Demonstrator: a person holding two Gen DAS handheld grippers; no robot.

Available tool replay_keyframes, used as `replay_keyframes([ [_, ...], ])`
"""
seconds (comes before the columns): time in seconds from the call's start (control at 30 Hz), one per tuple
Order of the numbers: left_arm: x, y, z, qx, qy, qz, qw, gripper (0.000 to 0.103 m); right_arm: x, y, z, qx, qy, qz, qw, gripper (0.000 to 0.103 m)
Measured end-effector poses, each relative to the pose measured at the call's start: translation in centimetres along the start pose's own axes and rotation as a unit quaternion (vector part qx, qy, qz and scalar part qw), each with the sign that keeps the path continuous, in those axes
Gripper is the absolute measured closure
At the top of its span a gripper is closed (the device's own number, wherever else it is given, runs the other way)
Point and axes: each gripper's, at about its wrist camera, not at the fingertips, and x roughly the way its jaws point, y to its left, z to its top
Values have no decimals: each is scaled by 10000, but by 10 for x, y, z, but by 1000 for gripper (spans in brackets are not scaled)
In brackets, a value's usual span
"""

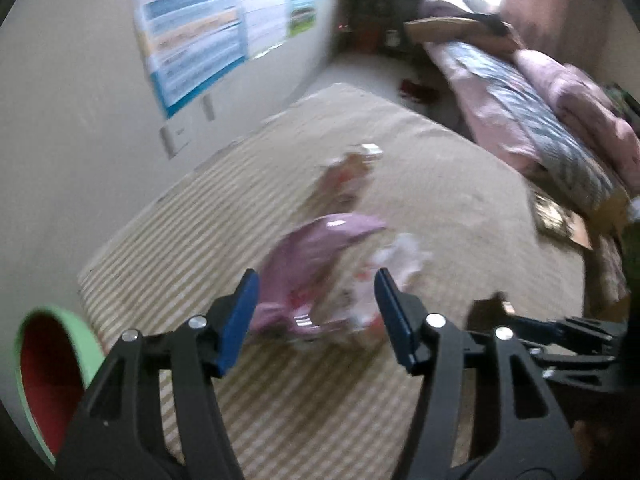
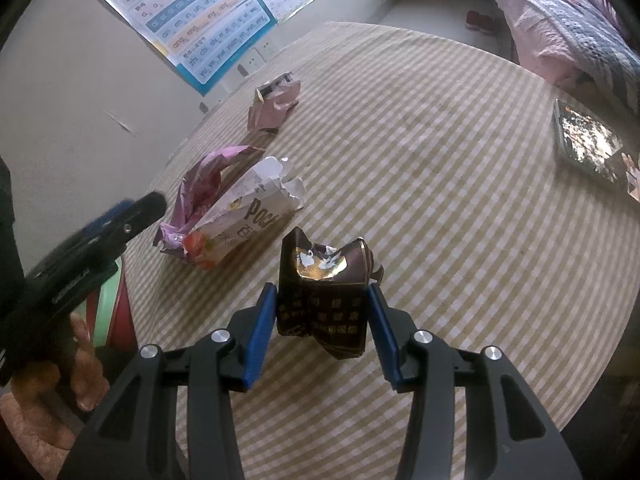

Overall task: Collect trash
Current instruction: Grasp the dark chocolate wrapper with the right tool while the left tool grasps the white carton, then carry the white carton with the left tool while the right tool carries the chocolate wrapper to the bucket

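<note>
Right gripper (image 2: 323, 322): jaws clamped on the crumpled dark packet (image 2: 326, 294), centre-low in frame, lifted for binning most likely. Left gripper (image 1: 316, 314): jaws apart, hovering blurred over the purple wrapper (image 1: 308, 268) and white snack box (image 2: 244, 220). Farther up-frame, a pink carton (image 2: 274, 106). Green-rimmed bin (image 1: 48, 368) at lower left, just off the surface (image 2: 460, 260) edge. Plenty of open striped cloth to the right.

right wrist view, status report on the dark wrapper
Right gripper shut on dark wrapper, above table. Left gripper open over purple wrapper. Nothing in the way.
</note>
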Motion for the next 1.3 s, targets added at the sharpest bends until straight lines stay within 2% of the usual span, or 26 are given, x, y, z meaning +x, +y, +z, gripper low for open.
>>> replay_keyframes([
  [0.17,28,-29,1,431,412,-250,9979,46,-8,-3,1,47,-63,22,10000,58],
  [0.27,45,-31,-4,374,767,-295,9959,46,-11,-5,0,36,-51,22,10000,58],
  [0.33,53,-31,-5,332,872,-303,9952,46,-11,-6,-1,46,-65,14,10000,58],
  [0.4,57,-29,-5,279,903,-345,9949,53,-10,-6,-1,67,-54,14,10000,58],
  [0.43,57,-28,-5,232,914,-362,9949,53,-9,-6,-1,70,-51,7,10000,58],
  [0.53,52,-26,-7,141,888,-446,9949,62,-9,-6,-1,57,-51,-25,10000,58],
  [0.6,47,-26,-8,153,860,-431,9952,73,-10,-5,-1,52,-69,-23,10000,58],
  [0.67,37,-28,-10,153,788,-419,9959,78,-11,-3,-1,33,-95,-12,9999,58],
  [0.93,-14,-20,-25,-418,390,-536,9969,79,-22,12,-2,-160,-261,-2,9995,58],
  [1.3,-66,14,-49,-1090,69,-170,9939,79,-42,34,1,-330,-455,123,9983,58],
])
